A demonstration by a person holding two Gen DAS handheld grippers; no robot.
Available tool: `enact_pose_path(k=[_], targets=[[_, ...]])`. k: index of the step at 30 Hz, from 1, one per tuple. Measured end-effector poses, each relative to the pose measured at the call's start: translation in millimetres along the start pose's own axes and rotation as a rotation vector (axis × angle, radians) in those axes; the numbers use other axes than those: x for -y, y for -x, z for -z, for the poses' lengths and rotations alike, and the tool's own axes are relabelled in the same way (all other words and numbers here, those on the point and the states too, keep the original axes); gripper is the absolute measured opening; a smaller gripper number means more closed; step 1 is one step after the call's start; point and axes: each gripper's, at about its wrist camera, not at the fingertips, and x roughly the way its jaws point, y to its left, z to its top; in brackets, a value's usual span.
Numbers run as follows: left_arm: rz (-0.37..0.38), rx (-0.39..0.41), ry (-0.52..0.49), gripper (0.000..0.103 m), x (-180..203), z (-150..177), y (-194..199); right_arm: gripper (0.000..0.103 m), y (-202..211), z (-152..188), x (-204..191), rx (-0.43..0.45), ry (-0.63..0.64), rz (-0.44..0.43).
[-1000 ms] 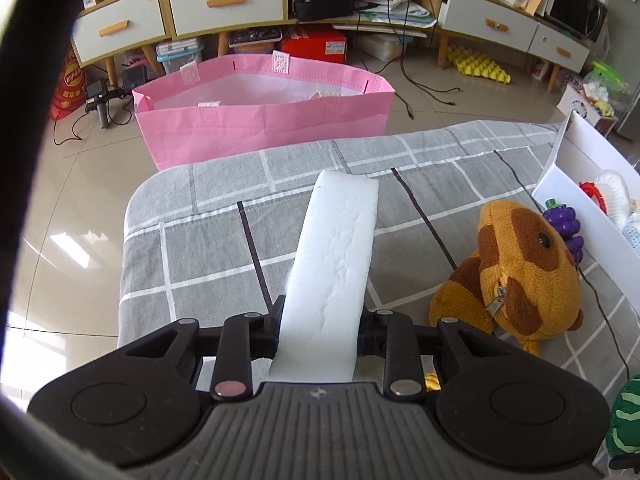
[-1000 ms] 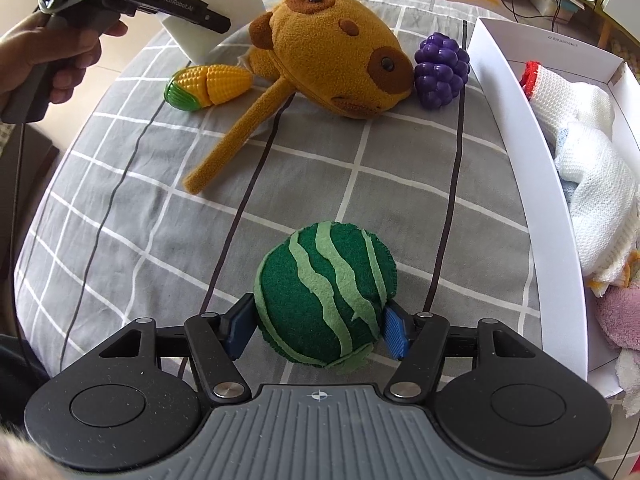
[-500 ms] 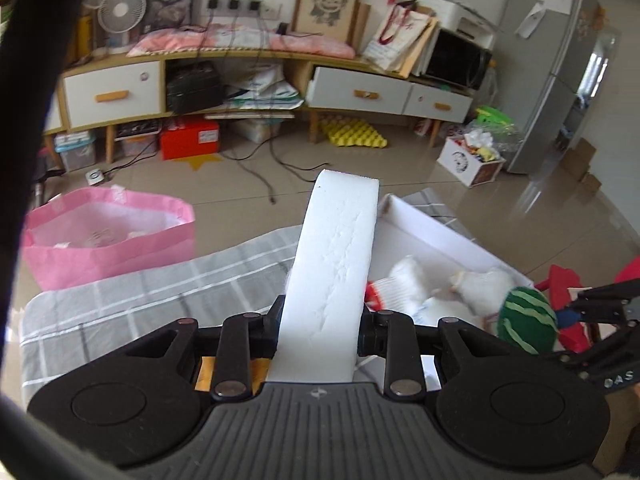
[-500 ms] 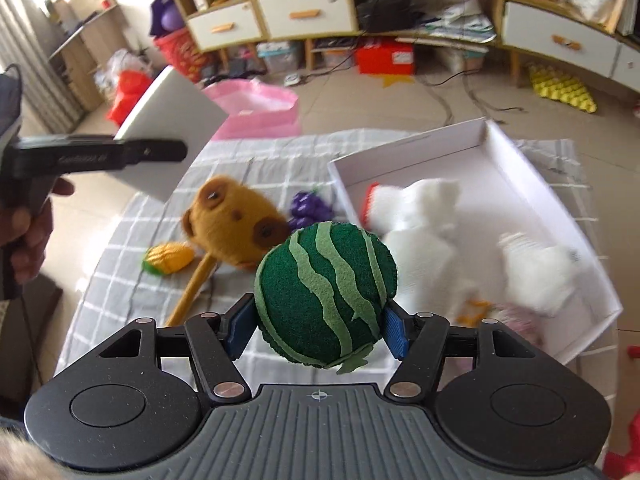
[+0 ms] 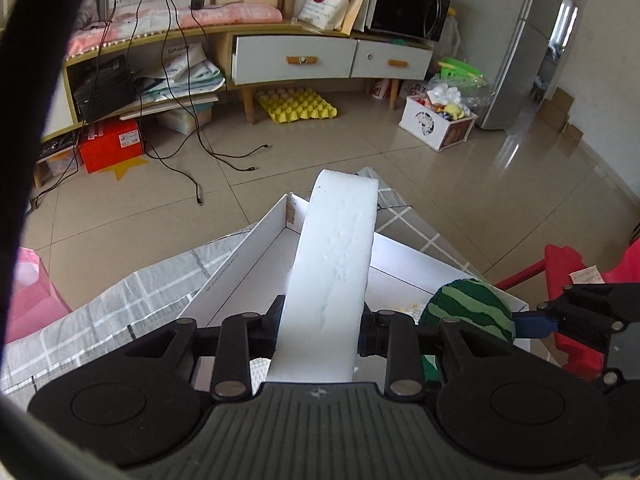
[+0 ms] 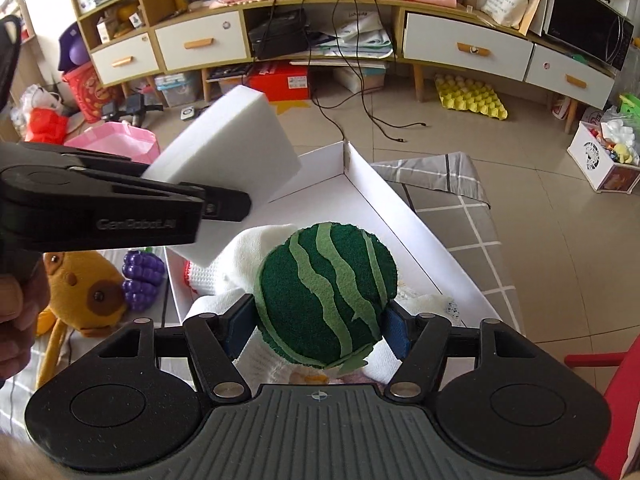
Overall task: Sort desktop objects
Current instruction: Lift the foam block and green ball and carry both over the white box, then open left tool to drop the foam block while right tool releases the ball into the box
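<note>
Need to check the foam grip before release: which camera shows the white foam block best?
The right wrist view: the white foam block shows its broad face and thickness, clamped by the left gripper over the white box. The left wrist view shows only its narrow edge.

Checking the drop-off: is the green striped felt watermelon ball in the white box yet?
Not yet. The green striped felt watermelon ball is clamped in the right gripper, held above the white cardboard box, not resting inside.
</note>
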Motion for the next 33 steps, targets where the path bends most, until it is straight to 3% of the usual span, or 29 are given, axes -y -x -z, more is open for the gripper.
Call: enact_pose_path(k=[10,11,13,14,17,20,27,33], targets=[[-0.012,-0.030,-0.022,0.032,17,-8,-13,0.084,-2,1,3,0.026,-0.005,0.027],[-0.012,-0.024,-0.017,0.036,17,-9,-12,0.084,-1,1,4,0.029,-0.006,0.027],[0.002,-0.024,0.005,0.055,16,-10,-10,0.084,2,1,5,0.029,-0.006,0.024],[0.000,-0.020,0.005,0.070,17,-10,-9,0.084,3,1,6,0.034,-0.008,0.025],[0.001,-0.018,-0.023,0.058,20,-10,-5,0.084,9,0,10,0.045,-0.018,0.021],[-0.003,-0.002,-0.018,0.057,19,-13,3,0.084,11,0,12,0.048,-0.020,0.018],[-0.055,0.078,0.033,0.064,-23,3,66,0.084,20,0,13,0.068,-0.020,0.007],[-0.132,0.135,0.086,0.075,-69,40,130,0.089,29,-7,-14,0.086,0.011,-0.055]])
